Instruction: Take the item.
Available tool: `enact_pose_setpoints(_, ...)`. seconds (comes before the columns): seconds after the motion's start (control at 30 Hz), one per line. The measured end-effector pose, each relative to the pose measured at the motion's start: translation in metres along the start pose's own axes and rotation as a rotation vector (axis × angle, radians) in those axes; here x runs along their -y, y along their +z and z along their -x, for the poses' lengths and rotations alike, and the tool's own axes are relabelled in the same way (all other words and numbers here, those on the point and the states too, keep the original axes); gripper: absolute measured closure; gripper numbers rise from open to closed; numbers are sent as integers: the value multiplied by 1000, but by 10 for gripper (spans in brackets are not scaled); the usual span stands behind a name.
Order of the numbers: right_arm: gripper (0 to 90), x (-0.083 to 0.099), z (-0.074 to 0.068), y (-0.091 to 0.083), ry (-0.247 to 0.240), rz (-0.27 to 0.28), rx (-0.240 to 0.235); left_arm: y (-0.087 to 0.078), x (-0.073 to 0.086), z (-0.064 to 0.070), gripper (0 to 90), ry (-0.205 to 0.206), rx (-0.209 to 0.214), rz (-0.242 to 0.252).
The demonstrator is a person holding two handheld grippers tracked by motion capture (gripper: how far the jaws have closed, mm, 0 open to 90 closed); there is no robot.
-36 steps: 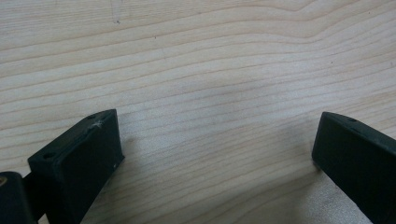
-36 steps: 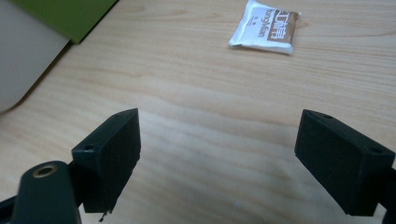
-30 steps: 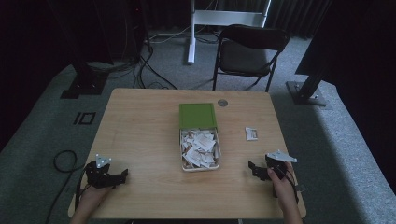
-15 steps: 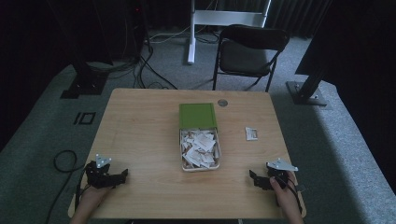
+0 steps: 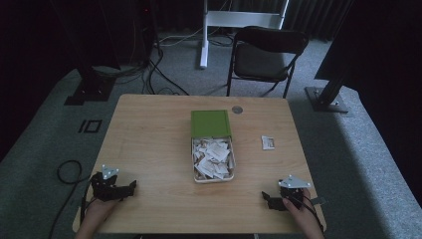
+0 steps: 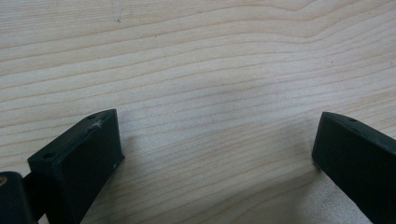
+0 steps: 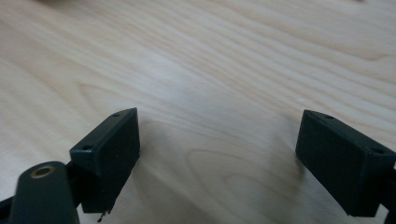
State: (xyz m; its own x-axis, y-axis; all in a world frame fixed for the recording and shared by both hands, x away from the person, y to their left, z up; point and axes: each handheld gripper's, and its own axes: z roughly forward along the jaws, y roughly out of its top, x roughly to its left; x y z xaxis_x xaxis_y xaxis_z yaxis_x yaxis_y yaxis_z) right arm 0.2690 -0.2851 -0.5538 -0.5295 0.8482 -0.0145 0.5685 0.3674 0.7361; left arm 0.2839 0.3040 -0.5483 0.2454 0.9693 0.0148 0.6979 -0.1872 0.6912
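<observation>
A white tray (image 5: 195,164) full of small white paper packets sits at the table's middle, with a green box lid (image 5: 210,122) against its far end. One loose packet (image 5: 268,142) lies to the right of the tray. My left gripper (image 5: 130,187) rests low on the wood near the front left corner, jaws wide apart with nothing between them (image 6: 215,154). My right gripper (image 5: 265,199) sits near the front right corner, also open over bare wood (image 7: 217,154). Both point inward toward the table's middle.
The wooden table (image 5: 149,134) has a small round grey disc (image 5: 237,109) near its far edge. A black folding chair (image 5: 266,57) stands behind the table, with a white stand (image 5: 204,35), cables and dark equipment bases on the grey carpet.
My right gripper has drawn back toward the front right corner and lowered onto the table. The left gripper has barely shifted.
</observation>
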Motion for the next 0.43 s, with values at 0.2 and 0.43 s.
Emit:
enact_pose_setpoints(0.2, 131, 1, -1, 0, -1, -7, -29, 0, 0, 0, 23, 0, 0, 0)
enact_pose_setpoints(0.43, 128, 0, -1, 0, 0, -8, -29, 0, 0, 0, 23, 0, 0, 0)
